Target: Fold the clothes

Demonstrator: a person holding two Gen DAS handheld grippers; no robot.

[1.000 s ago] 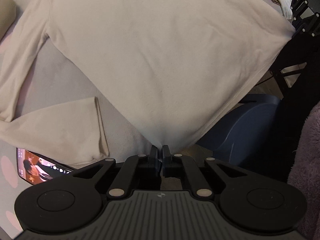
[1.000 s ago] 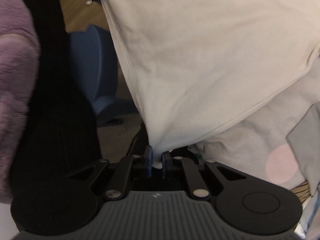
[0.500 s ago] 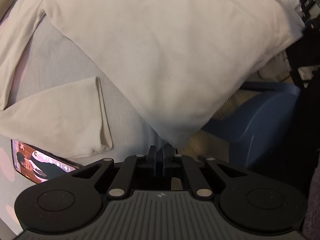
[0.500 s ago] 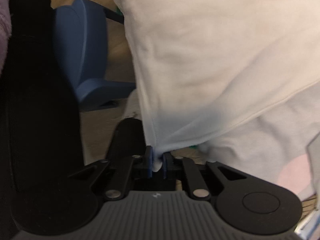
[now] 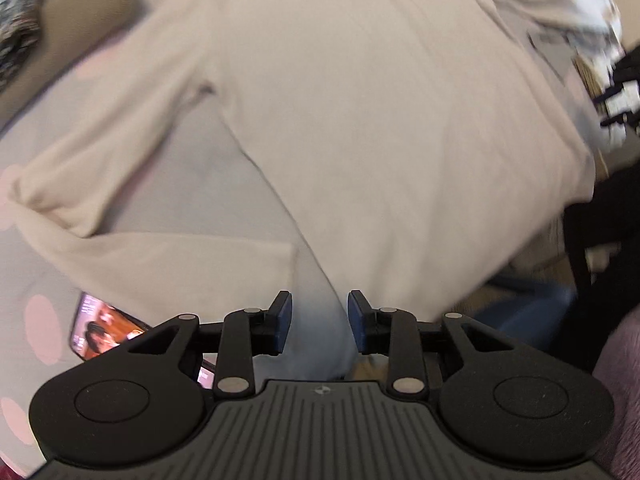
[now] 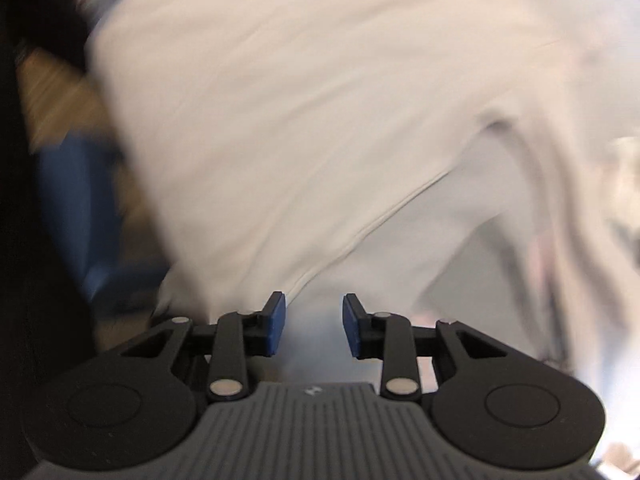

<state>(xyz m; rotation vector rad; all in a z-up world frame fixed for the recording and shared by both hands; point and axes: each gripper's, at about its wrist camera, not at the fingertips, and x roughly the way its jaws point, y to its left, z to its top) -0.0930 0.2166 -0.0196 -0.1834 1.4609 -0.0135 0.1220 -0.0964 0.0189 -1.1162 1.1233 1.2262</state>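
My right wrist view is smeared with motion blur; the cream garment (image 6: 320, 100) runs past its top edge. On the left wrist view, the phone (image 5: 104, 330) is half hidden behind my left claw (image 5: 316, 322), its screen unreadable.

Cream long-sleeved top (image 5: 380, 128), spread flat, sleeve folded inward

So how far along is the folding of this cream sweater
Early. Done: the cream sweater lies spread on the grey bedding, one sleeve bent back on itself. In hand: nothing; the left tool and right tool are open and empty. Left: sleeves and body folds.
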